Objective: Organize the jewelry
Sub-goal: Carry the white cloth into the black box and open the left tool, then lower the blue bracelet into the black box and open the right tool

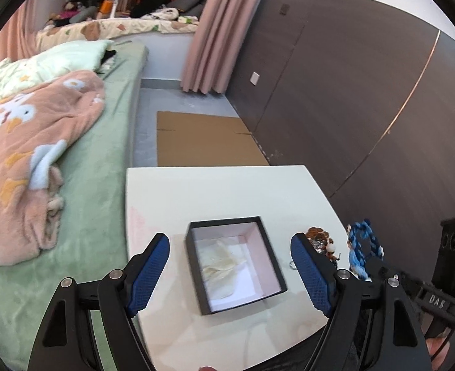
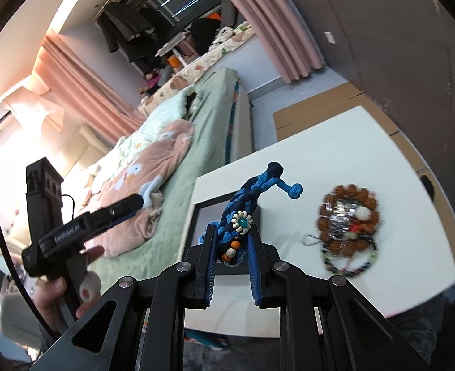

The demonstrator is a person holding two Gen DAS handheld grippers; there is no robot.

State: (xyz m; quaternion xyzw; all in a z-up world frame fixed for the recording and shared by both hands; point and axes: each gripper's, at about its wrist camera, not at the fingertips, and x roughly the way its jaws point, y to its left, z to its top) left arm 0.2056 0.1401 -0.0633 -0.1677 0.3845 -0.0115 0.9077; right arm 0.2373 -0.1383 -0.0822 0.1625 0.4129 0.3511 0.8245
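While the left gripper (image 1: 230,269) was spread wide and empty over the open black box (image 1: 235,262) on the worktop (image 1: 221,191), the blue braided bracelet (image 2: 242,213) was held clenched in the right gripper (image 2: 232,266), the box lying at its eleven o'clock, its long axis slanted toward one o'clock.

A home bedroom: bed (image 1: 72,160) with blankets, pink curtains (image 1: 218,31).

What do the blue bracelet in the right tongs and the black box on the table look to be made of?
Blue bracelet: braided cord in two blues, matte, with knotted ends; a shell-like flower charm and small beads hang on it. Black box: looks like rigid cardboard, matte black outside, pale lining inside, with crumpled off-white tissue or fabric in it; which one I cannot tell.
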